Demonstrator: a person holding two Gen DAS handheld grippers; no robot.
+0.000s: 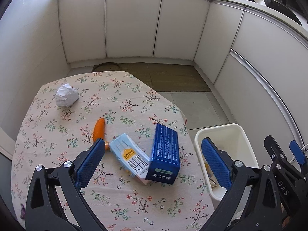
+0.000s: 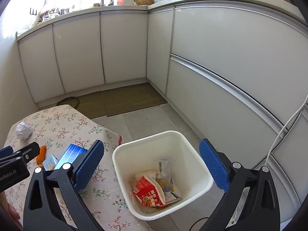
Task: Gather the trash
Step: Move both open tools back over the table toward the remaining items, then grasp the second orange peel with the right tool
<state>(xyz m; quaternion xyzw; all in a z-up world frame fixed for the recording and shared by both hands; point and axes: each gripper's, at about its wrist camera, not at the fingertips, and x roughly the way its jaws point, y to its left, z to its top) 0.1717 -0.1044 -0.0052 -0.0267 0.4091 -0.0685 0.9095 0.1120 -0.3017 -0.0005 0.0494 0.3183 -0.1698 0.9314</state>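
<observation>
On the floral tablecloth [image 1: 57, 134] lie a crumpled white paper ball [image 1: 66, 95], an orange carrot piece [image 1: 99, 130], a light blue milk carton [image 1: 130, 160] and a dark blue box [image 1: 165, 154] leaning on it. My left gripper [image 1: 152, 163] is open above the carton and box, holding nothing. My right gripper [image 2: 152, 167] is open and empty above the white trash bin [image 2: 134, 148], which holds a red packet [image 2: 147, 192] and a clear wrapper [image 2: 165, 171]. The bin also shows in the left wrist view [image 1: 221, 132], beside the table's right edge.
White cabinet fronts [image 2: 125, 48] wrap around the back and right. A brown mat [image 1: 173, 77] lies on the grey tile floor beyond the table. A white cable [image 2: 284, 129] hangs at the right. The right gripper's tip [image 1: 284, 154] shows at the left view's right edge.
</observation>
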